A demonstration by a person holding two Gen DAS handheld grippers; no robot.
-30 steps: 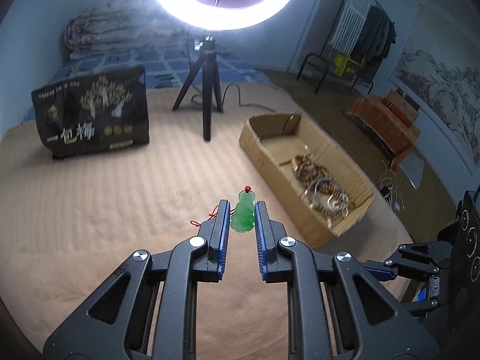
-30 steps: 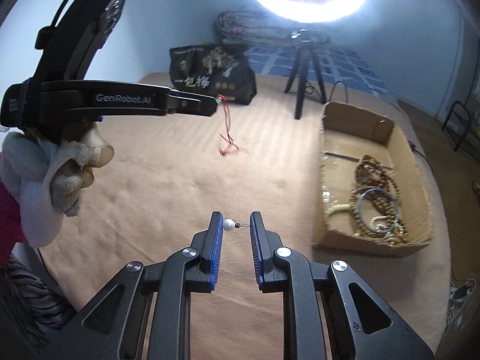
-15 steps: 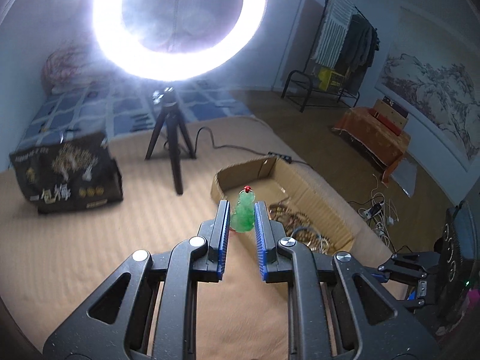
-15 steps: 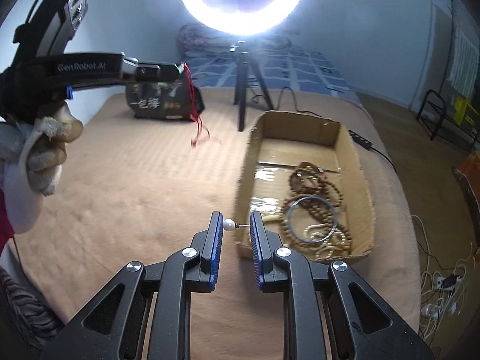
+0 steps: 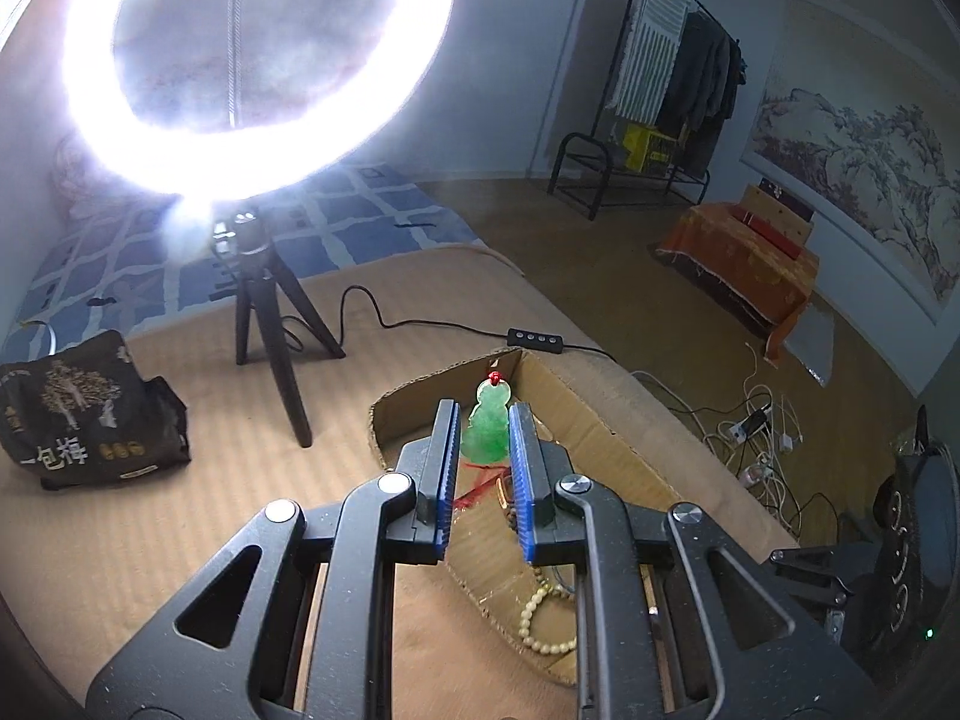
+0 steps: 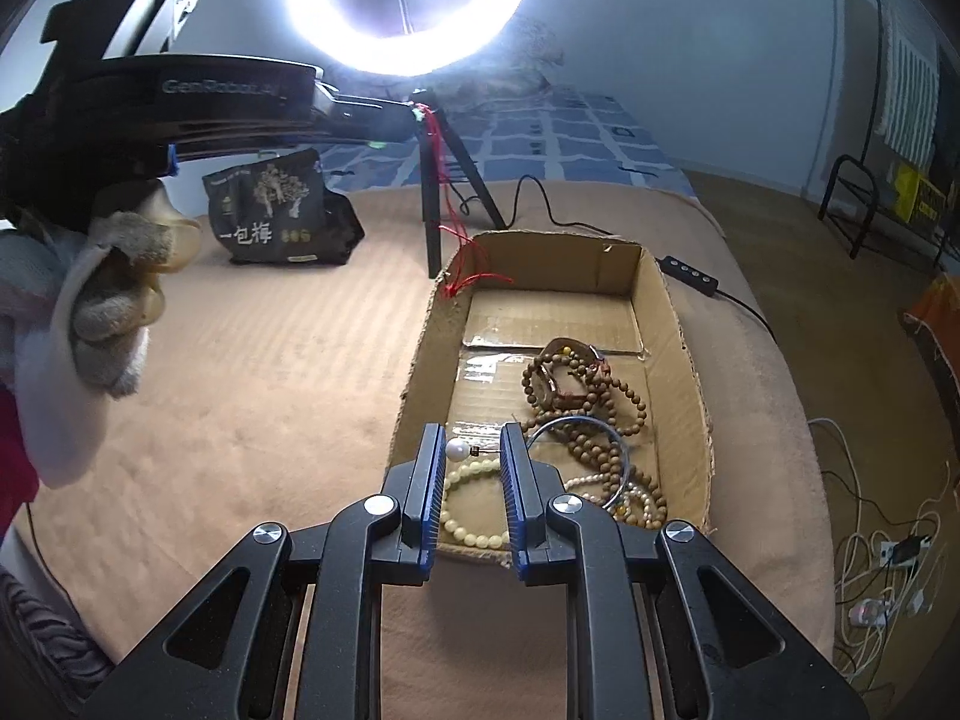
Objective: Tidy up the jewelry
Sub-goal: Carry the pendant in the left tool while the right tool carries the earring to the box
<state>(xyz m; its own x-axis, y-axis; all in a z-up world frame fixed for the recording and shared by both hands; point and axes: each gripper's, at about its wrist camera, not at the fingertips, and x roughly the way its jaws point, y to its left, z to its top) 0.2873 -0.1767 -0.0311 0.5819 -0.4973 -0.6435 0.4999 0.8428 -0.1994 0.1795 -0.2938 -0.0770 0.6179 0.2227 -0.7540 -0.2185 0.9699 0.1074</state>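
My left gripper (image 5: 485,420) is shut on a green jade pendant (image 5: 489,423) and holds it in the air above the cardboard box (image 5: 594,420). Its red cord (image 6: 447,180) hangs down to the box's near left corner in the right wrist view, below the left gripper (image 6: 414,114). My right gripper (image 6: 474,450) is shut on a pearl earring (image 6: 457,450), held over the box's (image 6: 672,300) front edge. The box holds wooden bead strings (image 6: 576,396), a metal bangle (image 6: 600,438) and a pale bead bracelet (image 6: 468,510).
A ring light on a black tripod (image 5: 264,324) stands on the tan bed cover behind the box, its cable and switch (image 5: 537,339) running right. A black snack bag (image 5: 84,414) lies at the left. Cables lie on the floor to the right (image 6: 888,546).
Both grippers have risen and moved toward the box. The pendant went from near the bed cover to above the box, its cord now dangling into the corner. The pearl earring now hangs over the box's front edge.
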